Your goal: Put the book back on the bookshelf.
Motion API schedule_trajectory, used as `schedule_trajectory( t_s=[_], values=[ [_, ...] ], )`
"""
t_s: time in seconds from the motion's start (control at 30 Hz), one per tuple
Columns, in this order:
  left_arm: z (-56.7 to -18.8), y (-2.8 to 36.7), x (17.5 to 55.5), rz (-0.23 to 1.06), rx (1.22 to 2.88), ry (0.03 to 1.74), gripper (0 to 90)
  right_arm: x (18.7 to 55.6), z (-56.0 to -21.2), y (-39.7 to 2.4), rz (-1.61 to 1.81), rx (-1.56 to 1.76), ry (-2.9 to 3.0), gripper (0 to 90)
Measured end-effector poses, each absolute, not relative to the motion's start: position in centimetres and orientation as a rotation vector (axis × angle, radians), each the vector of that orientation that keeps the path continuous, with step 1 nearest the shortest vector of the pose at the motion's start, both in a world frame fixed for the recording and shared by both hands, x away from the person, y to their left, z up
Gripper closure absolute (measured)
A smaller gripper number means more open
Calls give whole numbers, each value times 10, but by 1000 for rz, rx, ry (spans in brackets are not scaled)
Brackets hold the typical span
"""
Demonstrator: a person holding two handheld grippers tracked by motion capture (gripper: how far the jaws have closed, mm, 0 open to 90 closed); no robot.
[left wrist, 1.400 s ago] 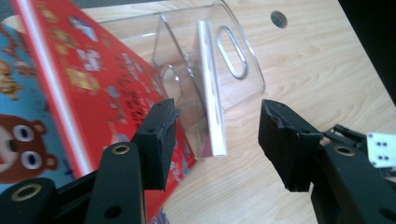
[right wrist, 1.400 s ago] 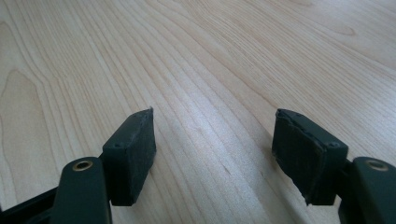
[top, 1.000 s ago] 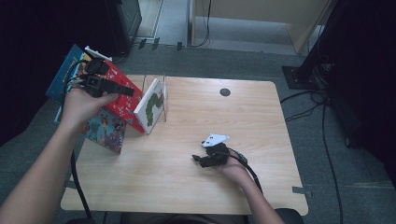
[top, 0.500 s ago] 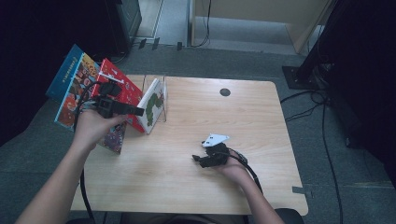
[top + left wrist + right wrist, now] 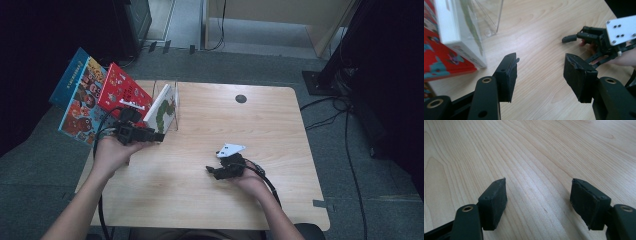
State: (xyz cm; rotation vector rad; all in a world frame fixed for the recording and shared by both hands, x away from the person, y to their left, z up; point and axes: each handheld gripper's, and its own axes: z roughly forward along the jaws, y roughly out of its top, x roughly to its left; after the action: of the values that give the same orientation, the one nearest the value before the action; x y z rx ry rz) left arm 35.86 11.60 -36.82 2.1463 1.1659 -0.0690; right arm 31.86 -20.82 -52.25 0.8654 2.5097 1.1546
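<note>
Several picture books lean at the table's left edge: a blue one (image 5: 70, 75), a colourful one (image 5: 80, 107), a red one (image 5: 122, 90) and a white one with a green caterpillar (image 5: 164, 106). The white book (image 5: 461, 32) stands against a clear stand (image 5: 171, 87). My left gripper (image 5: 159, 137) hovers low just in front of the white book, pointing right, open with bare wood between its pads (image 5: 540, 72). My right gripper (image 5: 212, 172) rests near the table's middle front, open over bare wood (image 5: 539, 200), with a white three-cornered plate (image 5: 231, 149) on top.
The wooden table (image 5: 250, 125) has a round cable hole (image 5: 241, 98) near its far edge. In the left gripper view the red book (image 5: 439, 60) lies left of the jaws, the clear stand (image 5: 486, 15) is ahead, and the right gripper (image 5: 594, 37) is ahead right.
My left hand has come down and to the right, from up at the leaning books to just above the table in front of the white book. The right hand has stayed still.
</note>
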Motion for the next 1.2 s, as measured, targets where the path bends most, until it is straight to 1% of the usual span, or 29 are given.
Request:
schedule_trajectory(
  t_s=[0.07,0.37,0.53,0.6,0.77,1.0,1.1,1.2],
  values=[
    [-375,113,357,-64,2155,1161,453,319,-523,-208,1155,865,2510,295],
    [-409,104,351,-151,2140,1151,452,319,-523,-208,1155,867,2510,295],
    [-424,99,349,-134,2157,1153,452,319,-523,-208,1154,869,2511,295],
    [-431,97,349,-160,2156,1151,451,319,-523,-208,1153,868,2511,295],
    [-447,91,346,-153,2169,1145,448,319,-522,-208,1152,867,2512,295],
    [-464,90,344,-184,2163,1150,446,319,-522,-208,1153,868,2513,295],
    [-468,89,343,-170,2169,1151,444,319,-522,-208,1153,866,2510,294],
    [-478,87,341,-207,2184,1126,434,319,-522,-208,1153,867,2510,294]
  ],
)
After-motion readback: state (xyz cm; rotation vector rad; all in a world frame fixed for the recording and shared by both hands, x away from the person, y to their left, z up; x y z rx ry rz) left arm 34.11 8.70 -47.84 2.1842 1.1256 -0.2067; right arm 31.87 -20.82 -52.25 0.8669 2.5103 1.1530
